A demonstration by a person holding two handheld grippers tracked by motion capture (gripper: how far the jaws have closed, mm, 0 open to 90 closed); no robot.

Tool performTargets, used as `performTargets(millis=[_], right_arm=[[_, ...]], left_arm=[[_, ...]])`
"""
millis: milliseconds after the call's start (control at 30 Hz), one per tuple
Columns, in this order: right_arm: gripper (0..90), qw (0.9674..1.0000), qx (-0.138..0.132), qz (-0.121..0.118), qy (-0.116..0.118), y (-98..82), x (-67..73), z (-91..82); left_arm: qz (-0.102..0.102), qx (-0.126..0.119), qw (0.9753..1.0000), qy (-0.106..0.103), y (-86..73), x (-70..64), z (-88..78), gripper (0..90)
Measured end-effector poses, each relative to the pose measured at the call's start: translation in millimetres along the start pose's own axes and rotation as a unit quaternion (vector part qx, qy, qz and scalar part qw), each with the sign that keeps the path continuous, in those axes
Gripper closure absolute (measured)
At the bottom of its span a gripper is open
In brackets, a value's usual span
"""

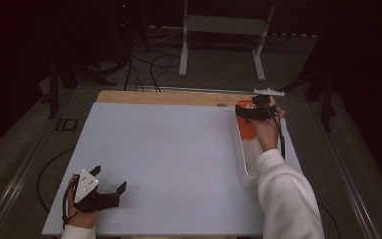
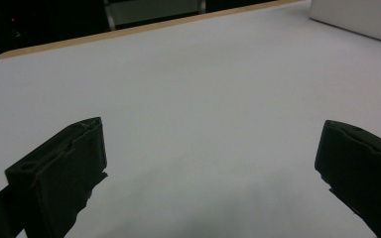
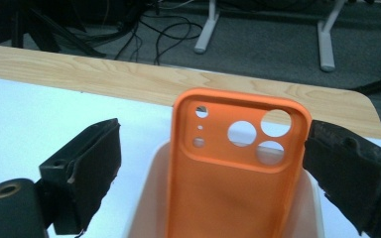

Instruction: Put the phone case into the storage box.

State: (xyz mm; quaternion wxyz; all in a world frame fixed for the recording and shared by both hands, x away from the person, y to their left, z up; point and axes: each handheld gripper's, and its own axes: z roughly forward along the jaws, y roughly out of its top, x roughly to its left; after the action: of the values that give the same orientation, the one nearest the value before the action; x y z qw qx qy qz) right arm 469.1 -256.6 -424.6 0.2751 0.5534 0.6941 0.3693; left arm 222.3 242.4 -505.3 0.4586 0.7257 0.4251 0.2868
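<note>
An orange phone case (image 3: 228,188) with round camera holes stands tilted at the far end of a long white tray (image 1: 244,169) along the table's right side. My right gripper (image 1: 251,110) is over that end, open, its jaws on either side of the case's top. In the right gripper view the left jaw is well apart from the case (image 1: 246,128) and the right jaw is next to its edge; my right gripper (image 3: 213,144) holds nothing. My left gripper (image 1: 111,178) rests at the near left of the white mat, open and empty, as its own view (image 2: 213,136) confirms.
A white mat (image 1: 169,159) covers most of the wooden table (image 1: 159,97). The tray's wall (image 2: 362,20) shows far off in the left gripper view. Beyond the table are a white metal stand (image 1: 224,30) and cables (image 1: 151,67) on the floor.
</note>
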Motion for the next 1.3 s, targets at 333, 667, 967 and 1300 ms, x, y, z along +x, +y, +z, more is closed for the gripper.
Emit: performTargets(millis=[333, 667, 967, 1300], right_arm=[[8.3, 0.9997, -0.008, -0.019, 0.017, -2.0, 7.7, -6.0], [8.2, 0.9985, -0.011, -0.038, 0.039, -10.1, 18.3, -11.3], [8.3, 0.9973, -0.018, -0.044, 0.056, -13.8, 24.4, -18.6], [8.2, 0.9959, -0.025, -0.046, 0.073, -16.6, 29.3, -25.7]], left_arm=[[-0.001, -0.002, 1.0000, 0.001, 0.3, 0.0, -0.4, 0.5], [-0.001, -0.002, 1.0000, 0.001, 0.4, -0.1, -0.4, 0.4], [-0.002, -0.004, 1.0000, 0.000, 0.7, -0.1, -0.8, 0.3], [-0.001, -0.004, 1.0000, 0.000, 0.9, -0.2, -0.8, 0.3]])
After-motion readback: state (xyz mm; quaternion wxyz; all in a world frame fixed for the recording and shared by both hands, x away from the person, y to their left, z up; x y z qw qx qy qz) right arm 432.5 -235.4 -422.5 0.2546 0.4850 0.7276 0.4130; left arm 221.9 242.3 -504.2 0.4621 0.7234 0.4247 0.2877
